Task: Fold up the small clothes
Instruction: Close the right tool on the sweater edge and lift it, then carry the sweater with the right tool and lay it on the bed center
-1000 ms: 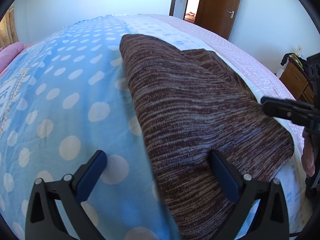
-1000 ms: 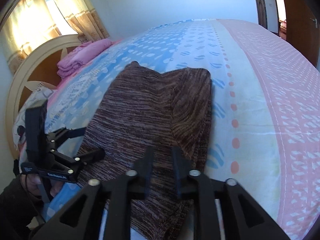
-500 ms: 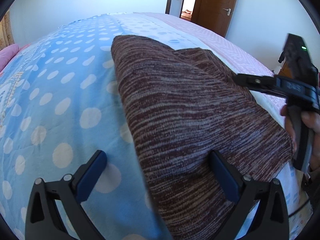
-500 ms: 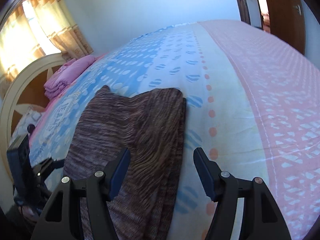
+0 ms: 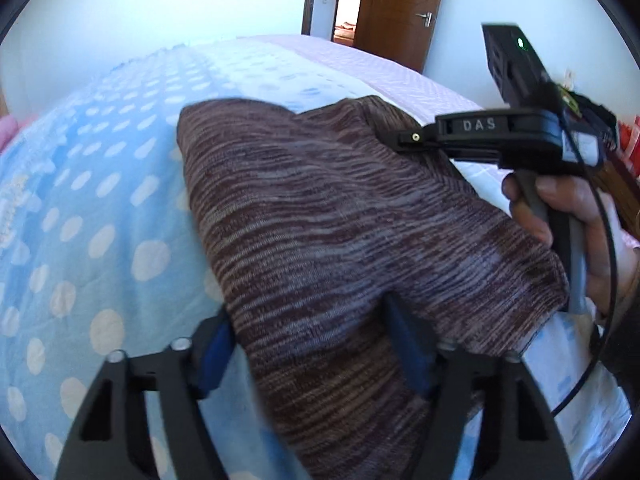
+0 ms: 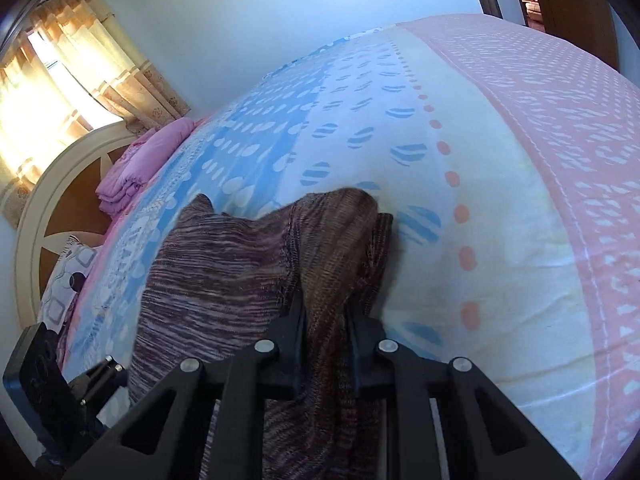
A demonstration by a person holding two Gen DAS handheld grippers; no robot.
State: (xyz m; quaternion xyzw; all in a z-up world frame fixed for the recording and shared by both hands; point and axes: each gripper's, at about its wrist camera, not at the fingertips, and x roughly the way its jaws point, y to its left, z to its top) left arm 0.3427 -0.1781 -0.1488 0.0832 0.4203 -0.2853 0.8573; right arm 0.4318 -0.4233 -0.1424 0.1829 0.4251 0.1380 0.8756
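Covering the scene, largest first:
Bed [image 6: 500, 184]: most of both views is filled by it; the cover is printed in bands, blue with pale dots on one side, cream in the middle, pink on the other.
Door [image 5: 394, 12]: a brown wooden one is seen beyond the far end of the bed in the left wrist view, next to an open doorway.
Headboard [image 6: 52, 216]: a rounded, cream-framed one is seen at the left edge of the right wrist view, under a curtained window.
Sweater [image 5: 340, 232]: a brown and grey striped knit is laid along the bed, mostly on the blue dotted band, with its near end hanging toward the cameras; one long edge is bunched into a raised ridge [image 6: 336, 248].
Pink bedding [image 6: 140, 164]: a folded stack is kept near the headboard, well apart from the sweater.
Left gripper [image 5: 312, 344]: its jaws are held apart, with the near end of the sweater lying between the blue pads; one pad [image 5: 216, 348] is seen just beside the knit's edge, and actual contact cannot be told.
Right gripper [image 6: 324, 320]: its jaws are clamped on the bunched ridge of the sweater, which is pinched between them; from the left wrist view its black body is seen above the far side of the knit.
Right hand [image 5: 576, 220]: it is wrapped around the grey handle of the right gripper.
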